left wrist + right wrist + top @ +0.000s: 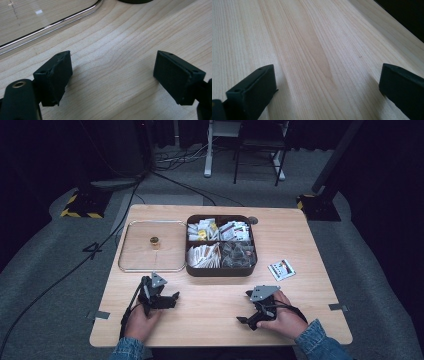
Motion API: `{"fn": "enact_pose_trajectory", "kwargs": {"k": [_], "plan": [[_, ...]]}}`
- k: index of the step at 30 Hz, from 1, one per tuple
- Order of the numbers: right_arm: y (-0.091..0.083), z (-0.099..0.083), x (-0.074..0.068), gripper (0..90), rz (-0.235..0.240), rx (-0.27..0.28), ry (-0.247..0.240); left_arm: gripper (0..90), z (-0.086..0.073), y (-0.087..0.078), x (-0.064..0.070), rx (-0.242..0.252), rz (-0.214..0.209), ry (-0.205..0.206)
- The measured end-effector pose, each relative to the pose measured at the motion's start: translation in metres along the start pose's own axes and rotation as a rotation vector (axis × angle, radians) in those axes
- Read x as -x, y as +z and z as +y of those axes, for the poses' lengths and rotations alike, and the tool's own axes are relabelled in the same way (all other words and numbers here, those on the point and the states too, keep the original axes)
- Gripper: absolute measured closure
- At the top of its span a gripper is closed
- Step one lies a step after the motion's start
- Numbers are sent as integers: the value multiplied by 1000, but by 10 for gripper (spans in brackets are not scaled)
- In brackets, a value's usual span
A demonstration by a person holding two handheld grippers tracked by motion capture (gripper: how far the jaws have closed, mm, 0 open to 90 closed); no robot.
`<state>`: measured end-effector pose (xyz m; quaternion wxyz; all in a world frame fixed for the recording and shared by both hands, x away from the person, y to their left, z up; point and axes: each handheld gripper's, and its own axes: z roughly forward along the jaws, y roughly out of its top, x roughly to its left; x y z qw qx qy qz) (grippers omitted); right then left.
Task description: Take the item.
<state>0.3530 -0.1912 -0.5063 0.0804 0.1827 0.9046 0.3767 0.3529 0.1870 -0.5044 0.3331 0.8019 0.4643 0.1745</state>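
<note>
Wooden counter (220, 295); both claws, left claw (167, 299) and right claw (246, 307), released near its front edge; brown box (220, 269) contents blurry.

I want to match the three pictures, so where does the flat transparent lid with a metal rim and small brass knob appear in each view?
High view: the flat transparent lid lies left of centre, beside the dark brown compartment box.
Left gripper view: its rounded corner and metal rim cross the top left, beyond the open jaws.
Right gripper view: bare wood grain lies between the open jaws.
Shared landmark: the light wooden table.
</note>
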Motion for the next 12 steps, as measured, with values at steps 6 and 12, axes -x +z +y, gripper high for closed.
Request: {"fn": "enact_pose_trajectory", "kwargs": {"k": [6, 12], "plan": [[0, 0, 0, 6, -1, -2, -1, 159, 0, 0, 0, -2, 0, 0], [1, 1, 1, 1, 3, -3, -1, 159, 0, 0, 0, -2, 0, 0]]}}
